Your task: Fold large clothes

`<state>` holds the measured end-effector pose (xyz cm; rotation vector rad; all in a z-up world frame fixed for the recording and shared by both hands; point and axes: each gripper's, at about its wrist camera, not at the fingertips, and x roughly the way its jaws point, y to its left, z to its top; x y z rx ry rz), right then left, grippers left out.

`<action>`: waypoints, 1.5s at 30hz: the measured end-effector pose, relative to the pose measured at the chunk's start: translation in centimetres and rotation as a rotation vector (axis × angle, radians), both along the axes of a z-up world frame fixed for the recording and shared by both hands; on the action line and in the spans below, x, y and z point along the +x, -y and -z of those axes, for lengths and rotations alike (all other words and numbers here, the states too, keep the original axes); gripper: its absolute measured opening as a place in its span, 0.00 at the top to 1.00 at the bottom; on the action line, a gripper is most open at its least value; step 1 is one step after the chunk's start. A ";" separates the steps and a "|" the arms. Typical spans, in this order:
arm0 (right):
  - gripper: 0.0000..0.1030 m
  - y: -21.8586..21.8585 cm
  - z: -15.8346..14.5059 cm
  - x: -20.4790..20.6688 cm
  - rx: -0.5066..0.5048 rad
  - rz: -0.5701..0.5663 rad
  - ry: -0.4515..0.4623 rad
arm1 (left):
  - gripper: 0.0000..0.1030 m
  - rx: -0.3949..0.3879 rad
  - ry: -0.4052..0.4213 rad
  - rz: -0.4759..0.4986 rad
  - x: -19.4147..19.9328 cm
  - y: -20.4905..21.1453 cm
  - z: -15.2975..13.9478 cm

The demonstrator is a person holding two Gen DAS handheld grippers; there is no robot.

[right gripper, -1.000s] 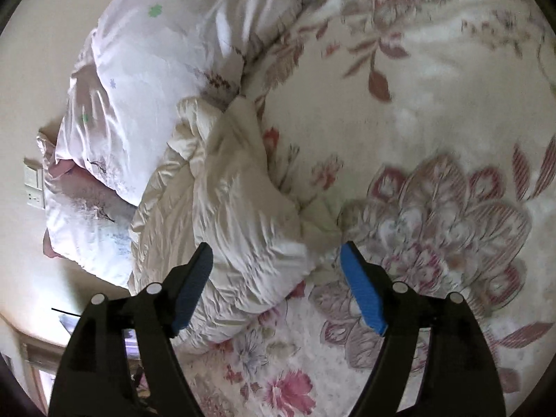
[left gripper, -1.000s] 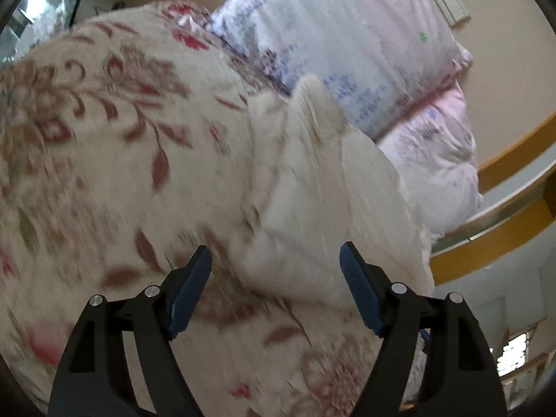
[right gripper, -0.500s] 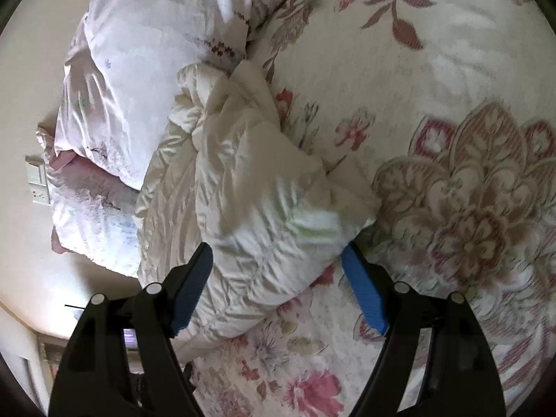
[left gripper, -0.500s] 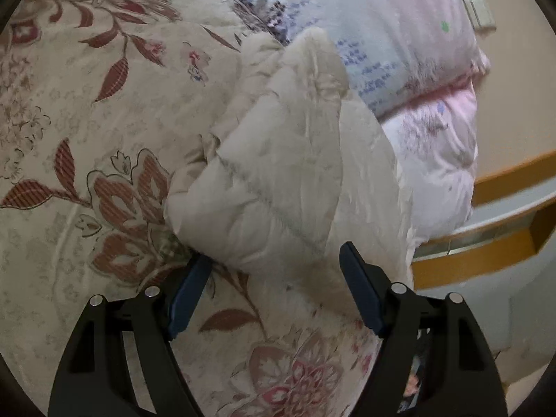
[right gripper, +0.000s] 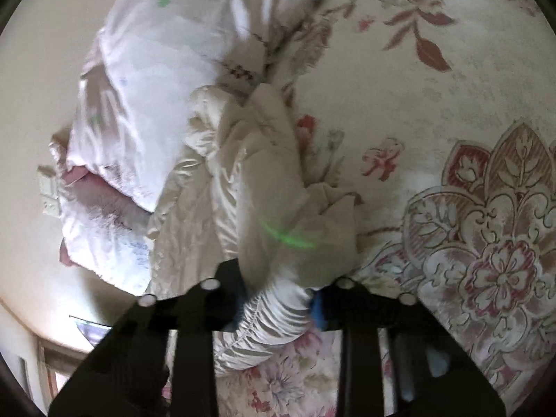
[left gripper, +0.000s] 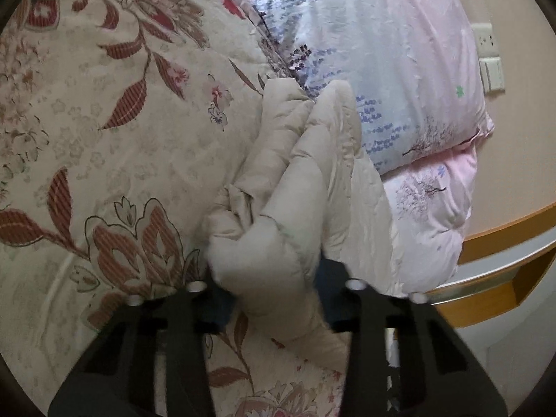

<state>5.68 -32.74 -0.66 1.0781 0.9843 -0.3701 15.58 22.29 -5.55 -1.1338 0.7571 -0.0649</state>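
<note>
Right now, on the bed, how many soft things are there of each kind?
Cream padded garment: 1, gripped by the left claw and the right claw
Pink pillows: 2, upper and lower
Floral bedspread: 1
Total: 4

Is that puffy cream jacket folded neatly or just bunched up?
Bunched up. The cream jacket lies crumpled in puffy rolls on the floral bedspread, both grippers pinching its near end.
</note>
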 end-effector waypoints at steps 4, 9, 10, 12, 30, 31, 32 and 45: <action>0.80 -0.8 -1.5 -0.2 -0.007 -0.043 0.037 | 0.80 -0.005 0.041 -0.007 -0.7 -0.5 -0.8; 0.81 -2.2 -2.9 -1.1 -0.008 -0.107 0.061 | 0.82 0.008 0.071 -0.008 -2.9 -1.5 -1.8; 0.81 -2.4 -3.1 -1.4 -0.007 -0.121 0.064 | 0.82 0.008 0.073 -0.009 -3.3 -1.7 -1.9; 0.81 -2.9 -3.7 -2.4 -0.005 -0.156 0.070 | 0.82 0.010 0.080 -0.011 -4.9 -2.4 -2.3; 0.35 -6.6 -8.0 -7.8 -0.437 -0.165 -0.088 | 0.45 0.118 0.113 -0.047 -11.6 -3.0 -2.6; 0.35 -7.2 -8.9 -7.6 -0.530 -0.153 -0.094 | 0.38 0.132 0.117 -0.052 -11.7 -3.0 -2.6; 0.35 -8.4 -10.0 -7.0 -0.639 -0.163 -0.083 | 0.35 0.148 0.121 -0.057 -11.8 -2.9 -2.6; 0.40 -25.9 -6.2 3.3 -0.822 -0.767 0.005 | 0.32 0.242 0.111 -0.066 -11.6 -1.3 -2.3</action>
